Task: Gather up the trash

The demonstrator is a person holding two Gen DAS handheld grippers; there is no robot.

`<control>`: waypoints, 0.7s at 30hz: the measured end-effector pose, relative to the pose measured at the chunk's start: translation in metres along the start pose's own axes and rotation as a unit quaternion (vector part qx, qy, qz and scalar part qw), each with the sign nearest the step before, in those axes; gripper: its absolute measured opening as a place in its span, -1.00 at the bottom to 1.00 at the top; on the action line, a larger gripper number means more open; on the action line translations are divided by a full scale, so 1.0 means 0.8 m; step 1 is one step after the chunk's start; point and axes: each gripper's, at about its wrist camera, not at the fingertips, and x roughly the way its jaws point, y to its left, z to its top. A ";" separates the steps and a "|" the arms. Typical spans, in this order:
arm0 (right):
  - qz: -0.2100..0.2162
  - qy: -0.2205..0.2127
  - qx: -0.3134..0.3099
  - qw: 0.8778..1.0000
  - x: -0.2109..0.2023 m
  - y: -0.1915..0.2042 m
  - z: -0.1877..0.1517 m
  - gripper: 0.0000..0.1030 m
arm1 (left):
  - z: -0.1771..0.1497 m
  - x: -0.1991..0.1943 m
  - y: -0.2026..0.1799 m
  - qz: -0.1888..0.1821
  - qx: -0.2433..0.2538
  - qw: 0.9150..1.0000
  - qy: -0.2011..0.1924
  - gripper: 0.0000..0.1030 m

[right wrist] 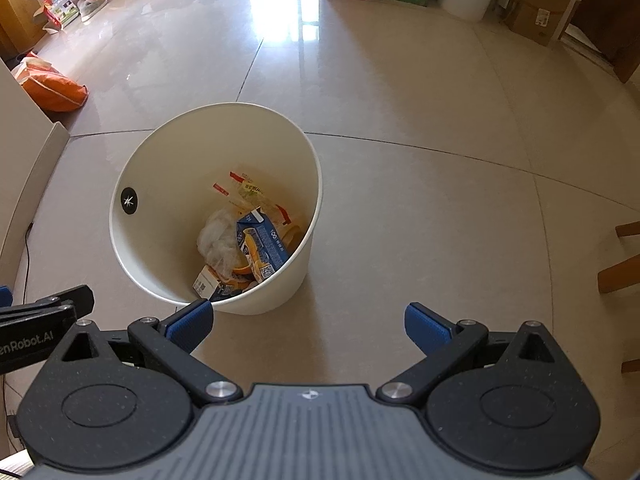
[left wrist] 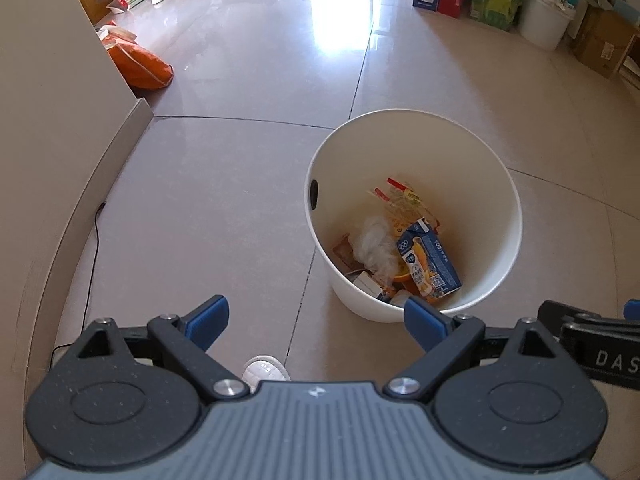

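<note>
A white round bin (left wrist: 472,152) stands on the tiled floor, right of centre in the left wrist view and left of centre as the bin (right wrist: 160,160) in the right wrist view. Inside lie a blue juice carton (left wrist: 430,260) (right wrist: 262,246), crumpled clear plastic (left wrist: 374,246) (right wrist: 218,242), a yellow-red wrapper (left wrist: 404,198) (right wrist: 248,192) and small boxes. My left gripper (left wrist: 316,322) hangs open above the floor, just near-left of the bin, holding nothing. My right gripper (right wrist: 308,326) is open too, near-right of the bin, with nothing between its blue pads.
A beige wall base (left wrist: 132,128) and a black cable (left wrist: 94,248) run along the left. An orange bag (left wrist: 140,66) lies far left. Boxes and a white bucket (left wrist: 544,20) line the far right wall. A white shoe (left wrist: 266,368) shows below my left gripper. Wooden chair legs (right wrist: 624,264) stand at right.
</note>
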 end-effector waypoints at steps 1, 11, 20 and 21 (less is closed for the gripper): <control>0.000 0.000 0.001 1.000 0.001 0.000 0.000 1.00 | 0.000 0.001 0.000 -0.001 0.001 1.000 0.002 0.83; -0.002 0.012 -0.006 1.000 0.013 0.009 -0.001 1.00 | -0.001 0.001 0.001 0.000 0.006 1.000 0.004 0.83; -0.002 0.013 -0.005 1.000 0.011 0.005 -0.001 1.00 | -0.001 0.001 0.000 0.006 0.007 1.000 0.005 0.83; -0.001 0.013 -0.006 1.000 0.011 0.006 -0.002 1.00 | 0.000 0.001 -0.001 0.006 0.007 1.000 0.005 0.83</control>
